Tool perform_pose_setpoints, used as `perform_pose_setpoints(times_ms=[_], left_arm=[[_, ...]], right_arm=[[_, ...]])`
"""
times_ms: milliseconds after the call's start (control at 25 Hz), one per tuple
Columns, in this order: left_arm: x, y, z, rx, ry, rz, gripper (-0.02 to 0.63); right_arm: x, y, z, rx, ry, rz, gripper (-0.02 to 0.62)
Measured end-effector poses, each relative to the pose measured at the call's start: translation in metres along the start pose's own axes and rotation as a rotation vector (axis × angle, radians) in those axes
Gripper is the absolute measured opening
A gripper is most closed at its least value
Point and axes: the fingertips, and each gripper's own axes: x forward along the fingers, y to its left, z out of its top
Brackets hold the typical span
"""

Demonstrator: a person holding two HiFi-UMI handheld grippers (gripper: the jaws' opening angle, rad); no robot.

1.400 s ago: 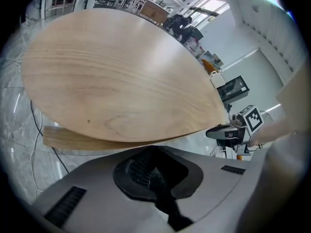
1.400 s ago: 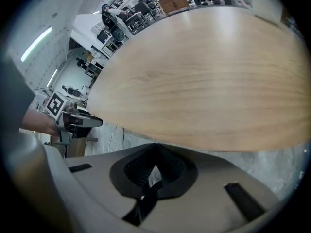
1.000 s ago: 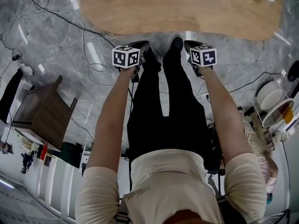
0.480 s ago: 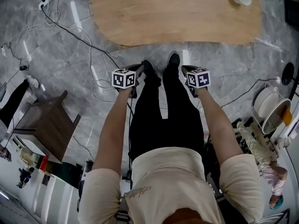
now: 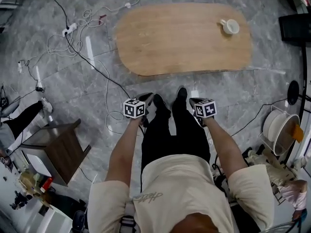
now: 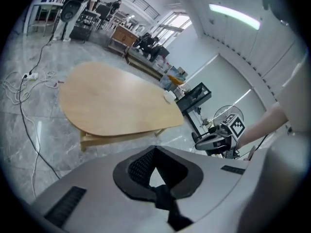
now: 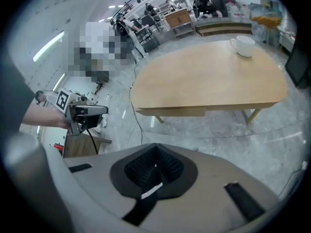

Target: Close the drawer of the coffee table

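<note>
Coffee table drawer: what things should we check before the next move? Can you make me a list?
1. Left gripper free: ok. Jaws together, nothing between them.
2. Right gripper free: ok. Jaws together, nothing held.
3. Coffee table close enough: not ok. It stands ahead of the feet with bare floor between.
4. Drawer open or shut: cannot tell. The panel under the top looks about flush from here.
5. Cup safe: ok. It sits upright on the top, back from the near edge.
6. Path clear: not ok. A black cable runs across the floor towards the left foot.
</note>
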Motion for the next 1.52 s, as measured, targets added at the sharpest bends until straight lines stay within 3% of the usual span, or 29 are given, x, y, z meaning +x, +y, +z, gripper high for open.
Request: perform_pose_setpoints(times_ms=[240, 440, 600, 840, 1040, 1320, 1520], left_arm=[[-0.072, -0.067, 0.047, 0.166, -0.137, -0.003, 0.004], [-0.131, -0.118, 0.107, 0.264, -0.302, 0.018, 0.004], [-0.174, -0.150, 0.143, 0.294, -0.405, 0.041, 0.004], [-0.239, -0.234, 0.182, 0.521, -0.471, 0.062, 0.005], [-0.285, -0.301, 0.207, 0.614, -0.571, 0.042, 0.004], [-0.313, -0.362, 0.220, 0.659, -0.645, 0.035, 0.003], [-0.332, -0.374, 0.247, 0.670, -0.704, 0.066, 0.004]], right_arm=[[-0.061, 0.060, 0.028, 0.040, -0.183, 0.077, -0.002], [-0.133, 0.091, 0.087, 0.024, -0.433, 0.133, -0.002], [-0.201, 0.116, 0.123, -0.097, -0.605, 0.129, -0.002], [-0.308, 0.186, 0.150, -0.369, -0.734, 0.186, -0.002], [-0.376, 0.249, 0.166, -0.560, -0.827, 0.236, -0.003], [-0.453, 0.293, 0.168, -0.616, -0.951, 0.299, -0.003], [-0.485, 0.290, 0.171, -0.667, -1.013, 0.204, -0.003]])
